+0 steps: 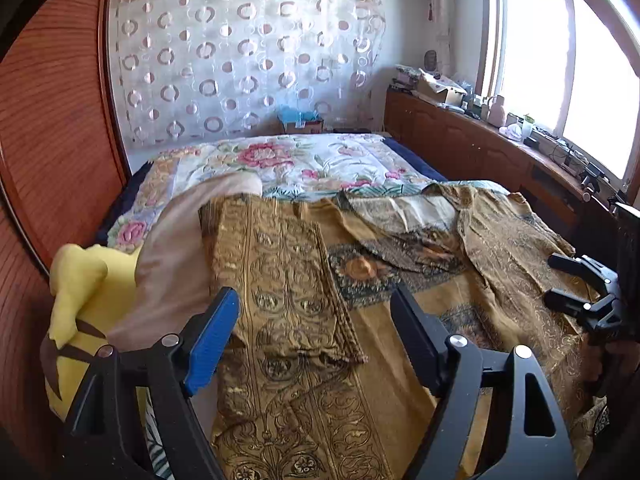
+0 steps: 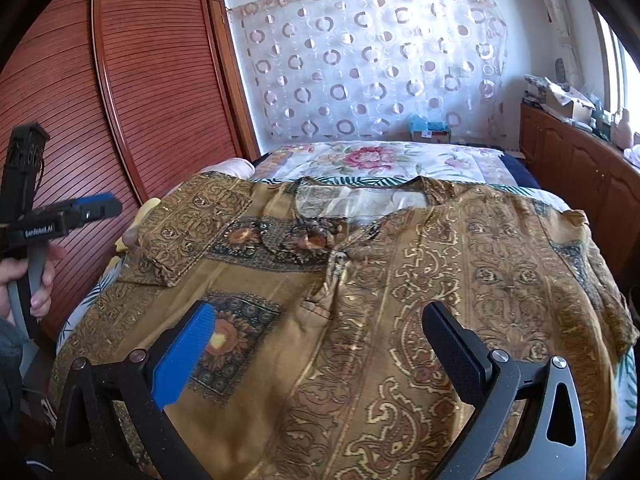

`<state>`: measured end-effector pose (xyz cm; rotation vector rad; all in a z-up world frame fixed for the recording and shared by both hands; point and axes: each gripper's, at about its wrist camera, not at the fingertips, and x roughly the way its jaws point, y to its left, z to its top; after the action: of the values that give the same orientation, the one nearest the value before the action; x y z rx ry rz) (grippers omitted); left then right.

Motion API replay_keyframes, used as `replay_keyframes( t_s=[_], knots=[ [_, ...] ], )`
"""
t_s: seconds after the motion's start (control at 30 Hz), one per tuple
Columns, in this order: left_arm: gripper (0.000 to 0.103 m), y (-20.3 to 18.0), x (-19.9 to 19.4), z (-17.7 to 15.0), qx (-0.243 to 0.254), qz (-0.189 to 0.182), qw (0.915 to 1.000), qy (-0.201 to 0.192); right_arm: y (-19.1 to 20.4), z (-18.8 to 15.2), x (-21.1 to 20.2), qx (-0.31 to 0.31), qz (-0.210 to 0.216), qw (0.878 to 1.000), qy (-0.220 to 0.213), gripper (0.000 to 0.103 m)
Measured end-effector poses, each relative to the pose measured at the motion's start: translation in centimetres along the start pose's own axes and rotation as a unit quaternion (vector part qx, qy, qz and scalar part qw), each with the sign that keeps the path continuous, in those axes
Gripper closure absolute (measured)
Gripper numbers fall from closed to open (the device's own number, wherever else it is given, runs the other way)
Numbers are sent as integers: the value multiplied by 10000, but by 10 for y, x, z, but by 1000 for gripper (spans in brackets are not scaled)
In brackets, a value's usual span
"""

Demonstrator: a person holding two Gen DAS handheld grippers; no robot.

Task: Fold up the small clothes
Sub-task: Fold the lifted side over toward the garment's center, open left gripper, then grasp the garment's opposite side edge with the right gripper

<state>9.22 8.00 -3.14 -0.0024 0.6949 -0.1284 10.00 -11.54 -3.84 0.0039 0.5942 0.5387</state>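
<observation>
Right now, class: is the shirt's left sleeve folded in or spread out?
Folded in: the sleeve lies doubled over the shirt front, cuff toward its middle.

Daylit room, pretty bright overall. Light pouring in from the window point(image 1: 568, 76) on the right, totally blown out to white there. Soft shadows only, nothing harsh on the bed point(image 1: 320, 160). Heavy fisheye bending at the edges, dark vignette in the corners. Slightly soft and grainy, no real motion blur.
</observation>
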Motion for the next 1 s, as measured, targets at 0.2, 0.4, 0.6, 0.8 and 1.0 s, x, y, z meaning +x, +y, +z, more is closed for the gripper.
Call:
replay_keyframes(
  t_s=[0.2, 0.4, 0.6, 0.8, 1.0],
  knots=[
    [24, -6, 32, -19, -70, 6, 9993, 377, -16, 1, -12, 17, -228, 9997, -5, 0],
    [24, -19, 56, -30, 22, -20, 9978, 665, -56, 2, -40, 135, -695, 9974, -92, 0],
    [24, -29, 69, -33, 151, -67, 9965, 814, -106, -2, -66, 255, -1246, 9919, 55, 2],
    [24, -35, 80, -32, 235, -23, 9952, 946, -150, -6, -77, 452, -1640, 9846, 399, 9],
    [24, -40, 88, -32, 343, 4, 9937, 1069, -186, -12, -75, 917, -1656, 9795, 684, 19]
  ],
)
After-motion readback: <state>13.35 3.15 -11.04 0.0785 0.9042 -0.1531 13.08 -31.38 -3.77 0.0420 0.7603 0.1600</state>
